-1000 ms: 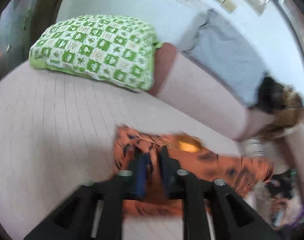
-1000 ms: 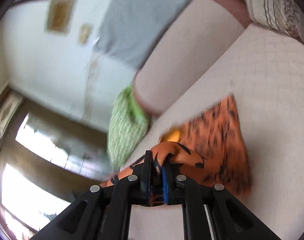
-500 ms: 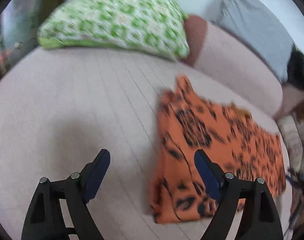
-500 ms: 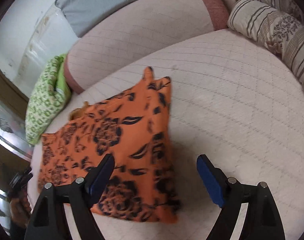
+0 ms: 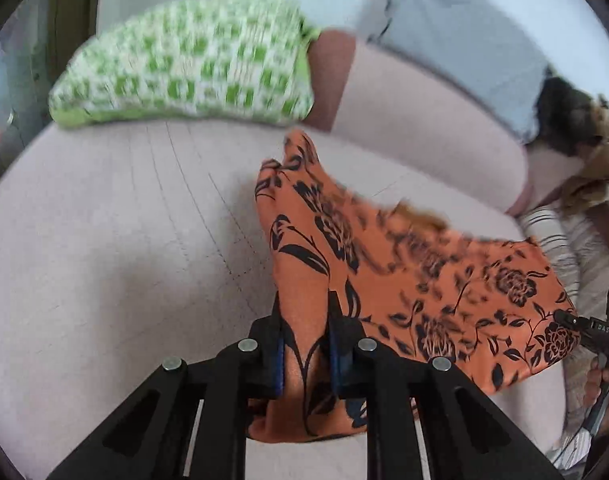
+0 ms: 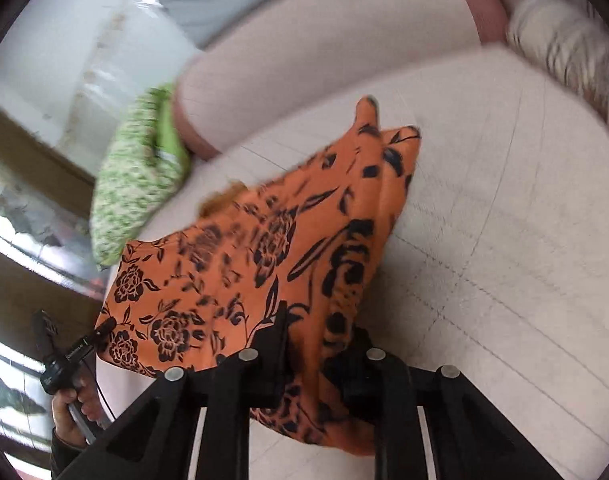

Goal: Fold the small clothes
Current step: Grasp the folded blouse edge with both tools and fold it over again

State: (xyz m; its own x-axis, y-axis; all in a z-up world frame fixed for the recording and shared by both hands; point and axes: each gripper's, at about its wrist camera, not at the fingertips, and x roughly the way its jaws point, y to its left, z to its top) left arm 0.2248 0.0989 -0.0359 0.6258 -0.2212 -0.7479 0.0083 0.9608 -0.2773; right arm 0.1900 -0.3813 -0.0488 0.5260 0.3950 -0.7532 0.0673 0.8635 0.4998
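Two grippers closing on one orange garment [image 5: 424, 280] lying on the sofa seat near its backrest — my left gripper [image 5: 304, 344] pinches its near-left corner, my right gripper [image 6: 320, 356] the near-right; its length runs away toward the backrest.

Both grippers are angling steeply downward over the sofa seat [image 5: 104, 260], near its front edge. The left gripper [image 5: 304, 344] is closing its jaws, with a ridge of the orange floral garment [image 5: 444, 280] bunched between the blue pads [image 5: 279, 364]. The right gripper [image 6: 318, 344] is closing too, the same cloth gathered between its black fingers [image 6: 274, 344]. In the right wrist view, the person's hand [image 6: 74, 404] is gripping a handle at the lower left.
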